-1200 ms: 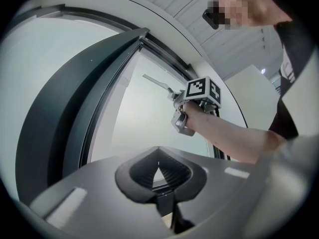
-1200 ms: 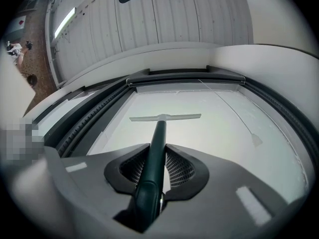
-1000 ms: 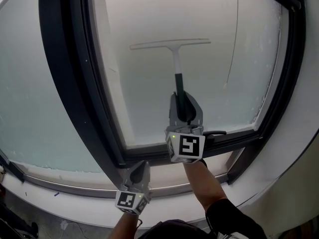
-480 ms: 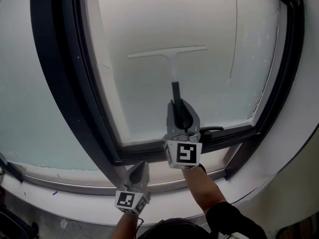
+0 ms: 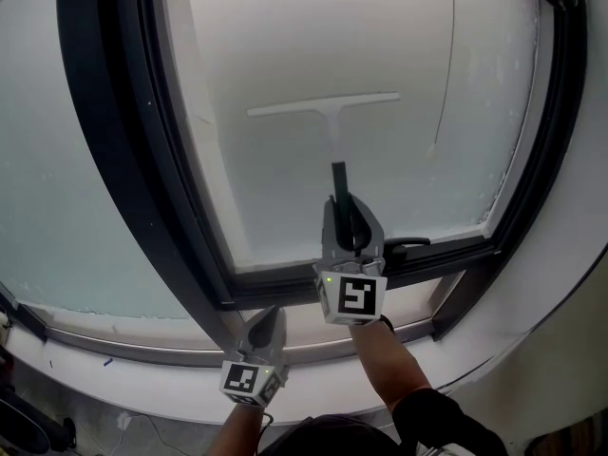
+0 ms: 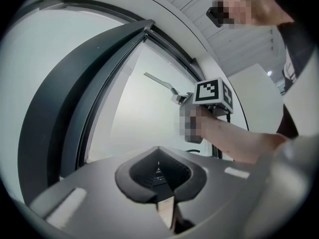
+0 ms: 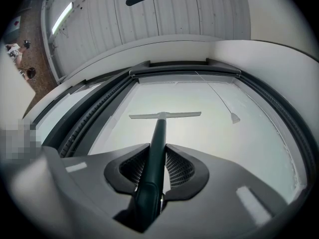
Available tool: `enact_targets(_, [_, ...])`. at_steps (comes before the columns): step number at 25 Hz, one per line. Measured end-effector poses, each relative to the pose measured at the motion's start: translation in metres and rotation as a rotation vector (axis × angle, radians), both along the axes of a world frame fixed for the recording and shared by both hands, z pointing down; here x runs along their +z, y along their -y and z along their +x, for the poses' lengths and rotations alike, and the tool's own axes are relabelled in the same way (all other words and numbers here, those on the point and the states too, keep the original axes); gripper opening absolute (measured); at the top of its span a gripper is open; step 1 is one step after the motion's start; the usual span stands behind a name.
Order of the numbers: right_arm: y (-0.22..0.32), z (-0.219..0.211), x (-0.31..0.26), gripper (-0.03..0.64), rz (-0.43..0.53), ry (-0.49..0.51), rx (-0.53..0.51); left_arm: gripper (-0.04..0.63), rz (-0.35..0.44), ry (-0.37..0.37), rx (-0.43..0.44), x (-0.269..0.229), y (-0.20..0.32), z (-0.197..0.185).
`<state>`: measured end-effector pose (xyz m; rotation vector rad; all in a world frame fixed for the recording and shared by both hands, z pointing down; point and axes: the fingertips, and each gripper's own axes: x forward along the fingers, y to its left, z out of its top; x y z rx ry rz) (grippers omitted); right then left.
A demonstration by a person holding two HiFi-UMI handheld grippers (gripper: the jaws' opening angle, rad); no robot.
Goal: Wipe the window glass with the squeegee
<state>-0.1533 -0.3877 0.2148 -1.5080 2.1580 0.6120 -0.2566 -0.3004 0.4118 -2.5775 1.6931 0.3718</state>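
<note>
At the far left sits a neighbouring pane (image 5: 47,207), and the dark window frame (image 5: 114,141) divides it from the window glass (image 5: 380,46) being wiped. The left claw (image 5: 270,319) hangs low by the sill (image 5: 142,348), well apart from the work. In the left gripper view its jaws stand together on nothing (image 6: 160,173), so it takes no part in the stroke and is best kept below the frame, out of the blade's path.

Near the middle of the glass, the squeegee (image 5: 337,174) stands with its handle upright and its pale blade lying crosswise, the right end a little higher in the head view. The right claw (image 5: 350,218) is clamped on the dark handle. The right gripper view shows the handle running up between the two jaws (image 7: 158,171) to the blade (image 7: 164,115). The blade appears to lie against the glass, though contact along its whole length cannot be confirmed.

To wipe well, the person probably needs even pressure along the blade, which should be levelled so neither end lifts. A straight pull along the handle's line should work best, each pass overlapping the last. The grip sits far from the blade, so a firm clamp matters, or the handle may twist.

To the right, a thin line (image 5: 445,93) runs down the glass and ends in a small tab (image 7: 233,117); what it is cannot be told. The blade's right end should stay clear of it, and of the black lever (image 5: 404,247) at the bottom of the frame.
</note>
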Motion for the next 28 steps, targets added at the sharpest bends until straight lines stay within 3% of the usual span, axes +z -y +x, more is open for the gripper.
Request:
enact_targets(10, [-0.002,0.001,0.021,0.094,-0.033,0.003,-0.006,0.0,-0.016,0.045,-0.009,0.011,0.0,-0.003])
enact_targets(13, [-0.001,0.003,0.03,0.095,-0.054,-0.006,-0.002,0.0,-0.013,0.005,-0.01,0.008,0.0,-0.002])
enact_targets(20, [-0.003,0.005,0.052,0.095,-0.098,-0.026,0.01,0.0,-0.03,0.041,-0.011,0.019,-0.002,-0.004])
enact_targets(25, [-0.004,0.005,0.063,0.095,-0.118,-0.038,0.024,0.0,-0.028,-0.003,-0.01,0.015,-0.005,-0.004])
enact_targets(28, [-0.005,0.006,0.07,0.094,-0.137,-0.039,0.029,0.0,-0.034,0.028,-0.012,0.021,-0.005,-0.008])
